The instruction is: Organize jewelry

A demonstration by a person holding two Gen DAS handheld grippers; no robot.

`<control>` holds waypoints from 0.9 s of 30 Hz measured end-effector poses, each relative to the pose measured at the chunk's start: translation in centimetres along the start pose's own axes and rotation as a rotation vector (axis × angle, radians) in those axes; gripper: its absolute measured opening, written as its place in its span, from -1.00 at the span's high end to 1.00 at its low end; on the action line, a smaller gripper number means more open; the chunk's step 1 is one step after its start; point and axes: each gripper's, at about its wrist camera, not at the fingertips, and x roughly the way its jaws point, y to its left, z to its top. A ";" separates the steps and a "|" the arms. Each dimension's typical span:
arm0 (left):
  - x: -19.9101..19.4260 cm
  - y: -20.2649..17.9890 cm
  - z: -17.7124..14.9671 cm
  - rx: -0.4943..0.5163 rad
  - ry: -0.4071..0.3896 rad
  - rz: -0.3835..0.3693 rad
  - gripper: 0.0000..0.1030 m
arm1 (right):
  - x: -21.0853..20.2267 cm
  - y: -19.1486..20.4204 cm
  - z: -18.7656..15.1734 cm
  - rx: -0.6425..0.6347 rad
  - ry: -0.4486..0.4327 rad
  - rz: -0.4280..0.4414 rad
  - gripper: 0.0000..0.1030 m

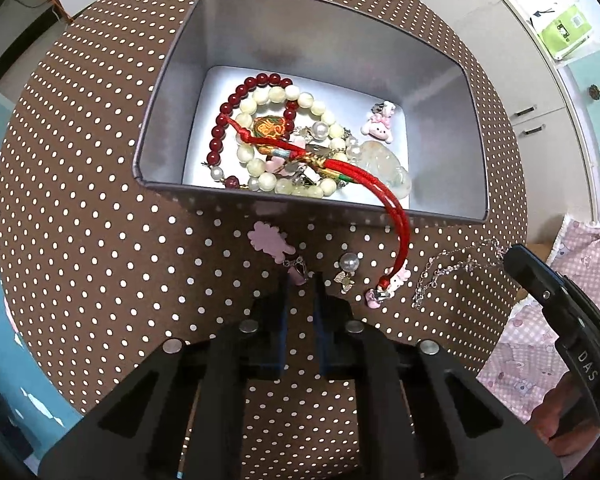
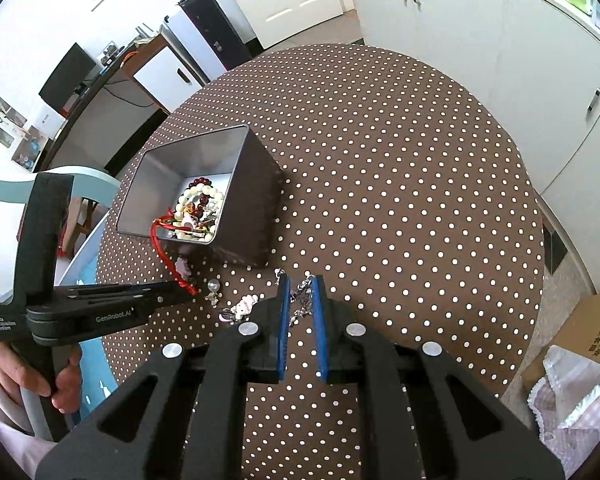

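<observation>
From the left wrist view, most jewelry already lies in the tin box (image 1: pixel 440 92); a pink charm (image 1: pixel 269 243), a pearl earring (image 1: pixel 348 266) and a red cord (image 1: pixel 398 236) hanging over the box's front wall remain outside. The left gripper (image 1: pixel 300 280) has its jaws nearly closed, perhaps pinching the charm's clasp.

From the right wrist view, the right gripper (image 2: pixel 300 284) has its jaws released around a silver chain (image 2: pixel 300 312) in front of the box, not yet clenched.

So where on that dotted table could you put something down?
Bare cloth lies right of and behind the tin. The strip in front is crowded: pink charm, pearl, red cord, silver chain. The tin's floor is mostly covered.
</observation>
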 end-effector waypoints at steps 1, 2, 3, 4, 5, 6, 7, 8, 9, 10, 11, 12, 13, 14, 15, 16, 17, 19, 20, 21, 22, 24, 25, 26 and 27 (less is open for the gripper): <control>0.1 -0.1 0.0 0.003 -0.001 0.002 0.80 | -0.1 0.0 0.0 0.001 -0.003 -0.001 0.80; 0.1 -0.1 -0.1 0.006 -0.004 0.005 0.83 | 0.0 0.0 0.1 0.003 -0.005 0.002 0.80; -0.1 -0.1 -0.3 0.006 -0.005 0.006 0.89 | -0.1 -0.1 0.2 0.006 -0.007 0.004 0.80; -0.6 0.3 -0.4 0.005 -0.006 0.004 0.93 | -0.2 0.0 0.2 0.007 -0.010 0.003 0.80; -0.6 0.3 -0.4 0.002 -0.008 0.004 0.94 | -0.2 0.0 0.3 0.006 -0.011 0.004 0.80; -0.9 0.4 -0.5 0.002 -0.011 0.004 0.94 | -0.3 0.0 0.3 0.004 -0.013 0.004 0.80; -1.0 0.4 -0.5 0.003 -0.015 0.004 0.94 | -0.4 0.1 0.3 0.002 -0.016 0.004 0.80; -1.5 0.5 -0.7 0.004 -0.019 0.004 0.94 | -0.5 0.1 0.3 0.002 -0.017 0.006 0.80; -1.7 0.4 -0.7 0.008 -0.024 0.005 0.94 | -0.6 0.1 0.3 0.001 -0.020 0.007 0.80; -2.0 0.5 -0.8 0.012 -0.027 0.003 0.94 | -0.6 0.2 0.4 0.000 -0.023 0.009 0.80; -2.2 0.6 -1.0 0.015 -0.031 0.005 0.94 | -0.7 0.3 0.4 -0.002 -0.025 0.009 0.80; -2.7 1.1 -1.1 0.014 -0.031 0.005 0.94 | -0.8 0.3 0.4 -0.002 -0.028 0.006 0.80; -3.0 1.4 -1.2 0.013 -0.028 0.002 0.94 | -0.9 0.4 0.4 -0.001 -0.029 0.008 0.80; -3.0 1.7 -1.4 0.008 -0.013 0.000 0.93 | -1.0 0.4 0.4 0.000 -0.029 0.010 0.80; -2.9 1.8 -1.3 0.000 -0.007 0.002 0.89 | -1.1 0.5 0.3 -0.001 -0.030 0.012 0.80; -2.7 2.0 -1.3 -0.017 0.003 0.001 0.81 | -1.2 0.5 0.2 -0.002 -0.028 0.011 0.80; -2.6 2.2 -1.2 -0.039 0.012 -0.007 0.60 | -1.2 0.5 0.0 -0.001 -0.021 0.011 0.80; -2.4 2.2 -1.1 -0.050 0.009 -0.019 0.59 | -1.2 0.3 -0.2 0.006 -0.019 0.008 0.80; -2.4 2.2 -1.1 -0.043 0.004 -0.015 0.59 | -1.3 0.2 -0.3 0.011 -0.019 0.009 0.80; -2.5 2.1 -1.0 -0.038 -0.002 -0.009 0.59 | -1.3 0.0 -0.4 0.018 -0.018 0.009 0.80; -2.5 2.0 -0.9 -0.034 -0.004 -0.002 0.59 | -1.3 -0.2 -0.4 0.024 -0.018 0.004 0.80; -2.0 1.9 -0.7 -0.033 0.005 0.011 0.59 | -1.1 -0.6 -0.5 0.035 -0.012 0.003 0.80; -1.8 1.9 -0.6 -0.036 0.011 0.018 0.59 | -1.0 -0.7 -0.4 0.039 -0.010 0.002 0.80; -1.6 2.0 -0.7 -0.041 0.016 0.022 0.59 | -1.0 -0.8 -0.4 0.040 -0.008 0.002 0.80; -1.7 2.0 -0.6 -0.041 0.007 0.020 0.59 | -0.9 -0.8 -0.5 0.037 -0.006 0.003 0.80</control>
